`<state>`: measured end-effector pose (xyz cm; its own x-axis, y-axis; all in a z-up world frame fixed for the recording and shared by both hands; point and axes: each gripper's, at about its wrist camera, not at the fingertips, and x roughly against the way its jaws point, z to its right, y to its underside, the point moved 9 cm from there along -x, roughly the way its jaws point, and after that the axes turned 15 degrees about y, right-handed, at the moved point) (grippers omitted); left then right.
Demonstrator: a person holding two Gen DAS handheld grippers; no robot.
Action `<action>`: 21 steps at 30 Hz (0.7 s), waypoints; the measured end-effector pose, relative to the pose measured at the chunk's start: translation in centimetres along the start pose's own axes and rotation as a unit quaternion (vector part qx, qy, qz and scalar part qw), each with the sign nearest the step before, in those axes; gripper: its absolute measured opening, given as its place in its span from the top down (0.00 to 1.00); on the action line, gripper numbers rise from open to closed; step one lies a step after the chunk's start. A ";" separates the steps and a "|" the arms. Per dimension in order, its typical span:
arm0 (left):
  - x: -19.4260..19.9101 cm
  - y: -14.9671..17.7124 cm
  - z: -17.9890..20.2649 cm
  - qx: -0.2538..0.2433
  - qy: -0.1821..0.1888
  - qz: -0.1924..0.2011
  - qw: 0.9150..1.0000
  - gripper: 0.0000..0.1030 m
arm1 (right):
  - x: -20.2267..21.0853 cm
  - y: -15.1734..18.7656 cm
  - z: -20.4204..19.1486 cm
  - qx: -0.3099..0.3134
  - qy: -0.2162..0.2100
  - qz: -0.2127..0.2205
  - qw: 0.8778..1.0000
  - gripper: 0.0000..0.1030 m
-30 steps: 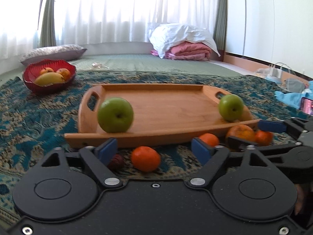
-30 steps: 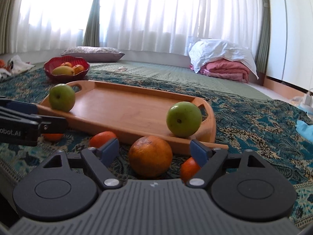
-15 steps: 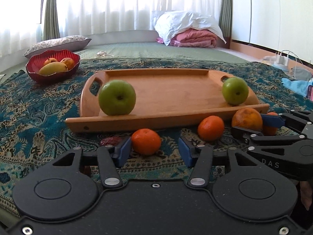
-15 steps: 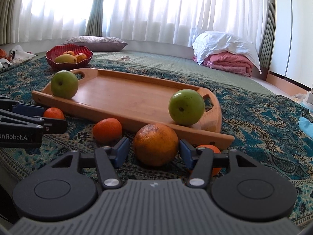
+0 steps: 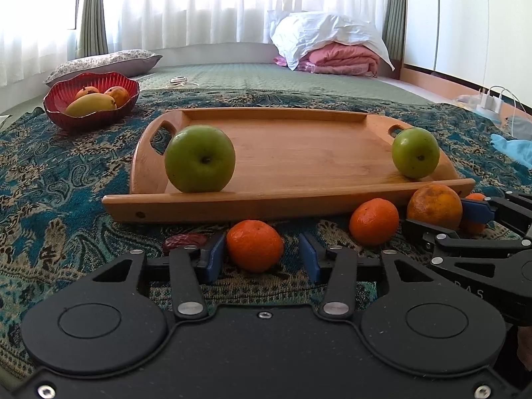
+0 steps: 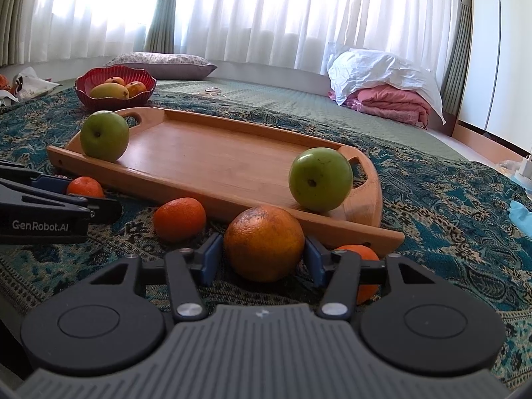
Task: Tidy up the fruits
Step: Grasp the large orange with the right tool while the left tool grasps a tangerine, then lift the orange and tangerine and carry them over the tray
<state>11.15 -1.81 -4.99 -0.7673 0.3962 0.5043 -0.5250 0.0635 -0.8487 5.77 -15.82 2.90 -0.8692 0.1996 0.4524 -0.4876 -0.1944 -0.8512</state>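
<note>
Blue pads have narrowed: right hand-held gripper (image 6: 262,259) grips orange (image 6: 264,242), left (image 5: 257,256) nearly touches mandarin (image 5: 254,245).

Only readable text I can spot: "GenRobot.AI" in white on the side of the left gripper (image 6: 50,209), seen from the right wrist cam. The right gripper (image 5: 478,232) shows "DAS" on its body, the rest cut off.

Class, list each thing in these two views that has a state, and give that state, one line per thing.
Left tongs: open around a small orange, gap on its right.
Right tongs: closed in on the large orange, pads touching it.
Wooden tray: flat, holding two green apples.
Red bowl: upright, fruit inside.
</note>
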 end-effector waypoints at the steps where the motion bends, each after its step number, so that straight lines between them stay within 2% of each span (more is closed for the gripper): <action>1: 0.0 0.0 0.0 -0.001 0.000 0.001 1.000 0.57 | 0.0 0.0 0.0 0.000 0.000 0.000 1.000 0.41; 6: -0.1 0.0 -0.1 -0.007 -0.006 0.003 1.000 0.68 | -0.2 -0.1 -0.2 0.002 0.001 0.000 1.000 0.45; 12: 0.2 -0.3 -0.2 -0.002 -0.004 0.008 1.000 0.69 | -0.3 -0.2 0.0 -0.010 0.002 0.001 1.000 0.48; 21: 1.6 -2.7 0.7 -0.027 0.008 0.033 0.999 0.69 | 0.5 -1.1 1.3 -0.053 -0.003 0.013 0.999 0.48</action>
<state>11.04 -2.01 -1.74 -0.7940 0.4151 0.4441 -0.4516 0.0862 -0.8880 5.76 -16.71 4.45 -0.8824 0.1905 0.4303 -0.4531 -0.0974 -0.8861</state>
